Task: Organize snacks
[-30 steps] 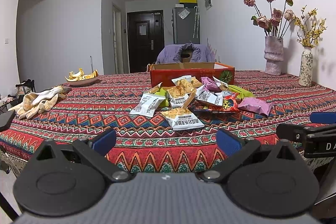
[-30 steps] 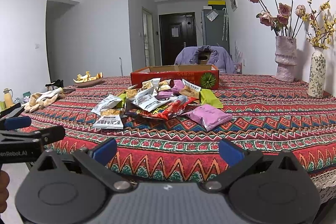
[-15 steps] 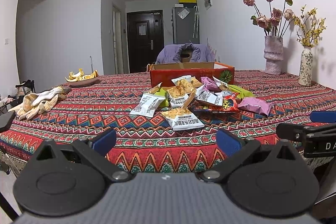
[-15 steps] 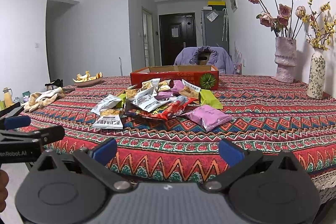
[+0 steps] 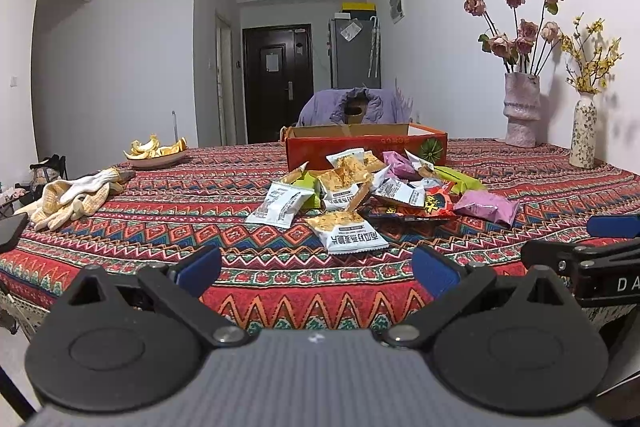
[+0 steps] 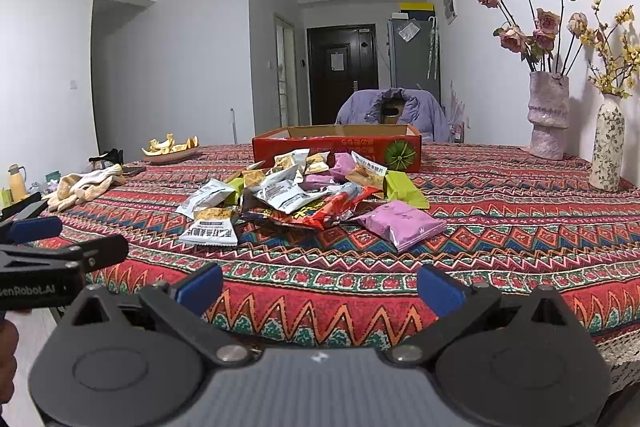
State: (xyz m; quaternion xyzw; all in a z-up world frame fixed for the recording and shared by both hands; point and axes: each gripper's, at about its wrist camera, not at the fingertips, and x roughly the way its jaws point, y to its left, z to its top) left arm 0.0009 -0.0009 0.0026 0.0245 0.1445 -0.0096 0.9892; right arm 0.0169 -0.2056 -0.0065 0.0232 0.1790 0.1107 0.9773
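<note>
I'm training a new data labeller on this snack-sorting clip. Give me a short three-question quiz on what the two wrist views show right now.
1. True or false: the left claw is shut on a snack packet.
2. Which packet lies nearest the right claw? A) pink packet B) green packet C) red packet
3. Where does the red cardboard box stand relative to the snack pile?

Key:
1. False; both claws are open and hold nothing.
2. A
3. Behind it, on the far side, on the patterned tablecloth.
</note>
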